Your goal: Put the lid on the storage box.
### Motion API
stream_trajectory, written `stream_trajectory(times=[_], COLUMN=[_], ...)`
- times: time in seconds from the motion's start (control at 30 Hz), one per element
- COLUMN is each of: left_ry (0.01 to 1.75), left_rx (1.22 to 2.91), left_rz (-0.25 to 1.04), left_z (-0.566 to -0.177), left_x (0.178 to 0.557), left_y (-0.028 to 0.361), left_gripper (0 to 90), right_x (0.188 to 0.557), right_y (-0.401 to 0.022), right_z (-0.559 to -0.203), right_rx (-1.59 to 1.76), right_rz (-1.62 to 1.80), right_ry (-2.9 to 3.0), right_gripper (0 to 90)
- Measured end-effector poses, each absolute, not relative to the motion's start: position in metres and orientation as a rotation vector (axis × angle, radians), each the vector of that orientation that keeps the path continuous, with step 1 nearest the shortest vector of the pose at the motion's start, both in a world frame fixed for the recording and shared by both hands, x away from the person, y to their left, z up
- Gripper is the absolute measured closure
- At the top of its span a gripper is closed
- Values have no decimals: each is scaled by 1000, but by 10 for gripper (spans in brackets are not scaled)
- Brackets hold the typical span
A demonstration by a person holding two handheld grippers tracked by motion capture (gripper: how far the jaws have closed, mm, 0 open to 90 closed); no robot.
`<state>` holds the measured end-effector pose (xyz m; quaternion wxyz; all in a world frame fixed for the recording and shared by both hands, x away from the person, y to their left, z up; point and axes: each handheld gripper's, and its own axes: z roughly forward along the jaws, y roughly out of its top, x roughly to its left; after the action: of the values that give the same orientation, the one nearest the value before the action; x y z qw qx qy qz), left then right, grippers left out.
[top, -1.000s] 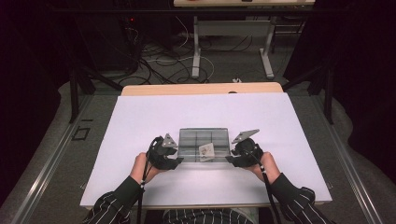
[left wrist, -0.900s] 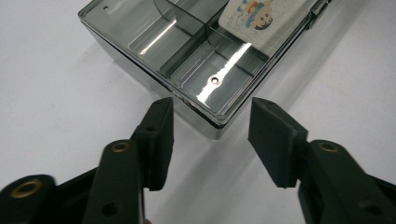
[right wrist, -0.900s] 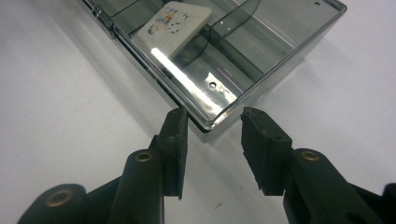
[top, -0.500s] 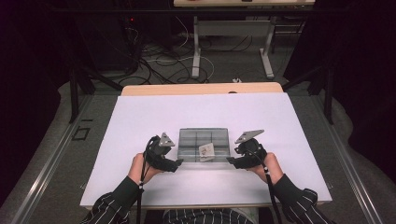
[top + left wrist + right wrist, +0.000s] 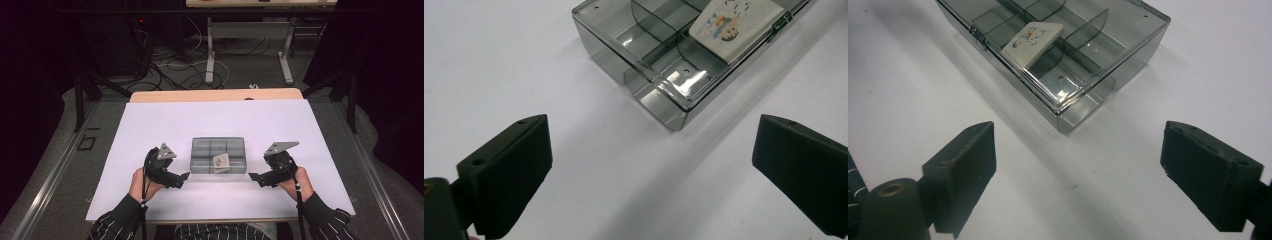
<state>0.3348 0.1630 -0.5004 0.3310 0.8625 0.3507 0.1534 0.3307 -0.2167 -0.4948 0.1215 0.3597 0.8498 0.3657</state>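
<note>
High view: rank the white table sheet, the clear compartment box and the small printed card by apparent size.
1. white table sheet, by far the largest.
2. clear compartment box, resting on the sheet's middle.
3. small printed card, lying inside one compartment of the box.
No ties; all sit at similar depth.

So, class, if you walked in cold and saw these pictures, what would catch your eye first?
A smoky clear compartment box lies shut mid-table on the white sheet, a small printed card inside near its front edge. The left gripper and right gripper flank it, jaws just opened and holding nothing.
</note>
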Motion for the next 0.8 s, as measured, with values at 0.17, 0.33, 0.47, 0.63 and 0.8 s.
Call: stream_trajectory(times=[0.17, 0.33, 0.47, 0.63, 0.8], left_ry=[944, 966, 989, 1007, 1026], left_rx=[2214, 2178, 2176, 2160, 2154], left_rz=[419, 436, 437, 441, 436], left_z=[-502, -504, -505, -507, -509], left_x=[329, 324, 320, 317, 314], left_y=[176, 190, 199, 208, 215], left_gripper=[3, 3, 3, 3, 3], right_x=[326, 321, 317, 313, 308], right_y=[-225, -234, -243, -253, -264], right_z=[-495, -497, -497, -498, -499], right_rx=[1061, 1069, 1089, 1110, 1137], right_rz=[1088, 1111, 1096, 1094, 1098], right_ry=[2461, 2434, 2435, 2417, 2379], right_gripper=[69, 42, 28, 13, 12])
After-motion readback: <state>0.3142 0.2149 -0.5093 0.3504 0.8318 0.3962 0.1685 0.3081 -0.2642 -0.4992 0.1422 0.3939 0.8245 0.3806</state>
